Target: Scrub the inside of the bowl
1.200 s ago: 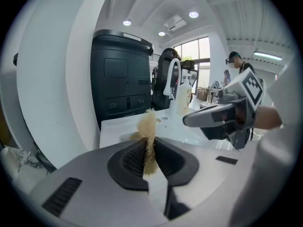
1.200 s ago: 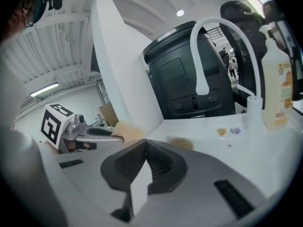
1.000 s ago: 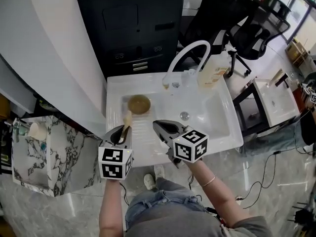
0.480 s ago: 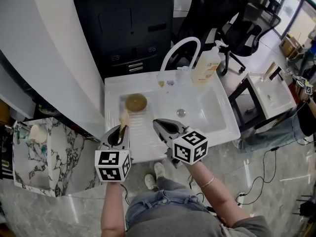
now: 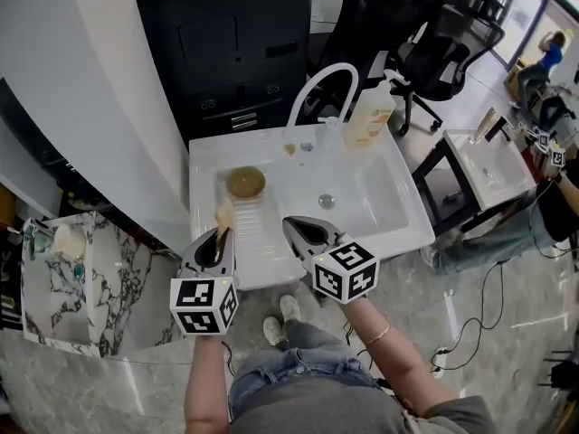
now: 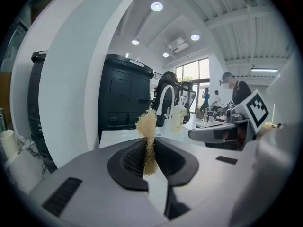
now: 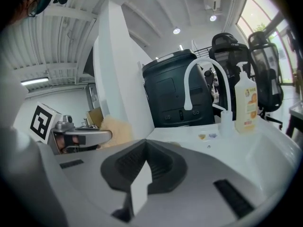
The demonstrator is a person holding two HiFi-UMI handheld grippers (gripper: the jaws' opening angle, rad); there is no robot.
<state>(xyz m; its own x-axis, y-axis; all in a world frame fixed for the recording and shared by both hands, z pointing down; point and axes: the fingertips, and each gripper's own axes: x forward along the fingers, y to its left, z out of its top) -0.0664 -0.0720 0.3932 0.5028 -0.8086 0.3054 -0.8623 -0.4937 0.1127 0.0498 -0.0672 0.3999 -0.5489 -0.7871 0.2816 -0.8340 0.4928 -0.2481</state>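
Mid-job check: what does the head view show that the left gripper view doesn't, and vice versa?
Head view only: the brown bowl on the sink's drainboard, ahead of both grippers, plus the drain. Left gripper view only: the left gripper's jaws shut on the tan scrubber. Both: the white faucet, the soap bottle and the right gripper.
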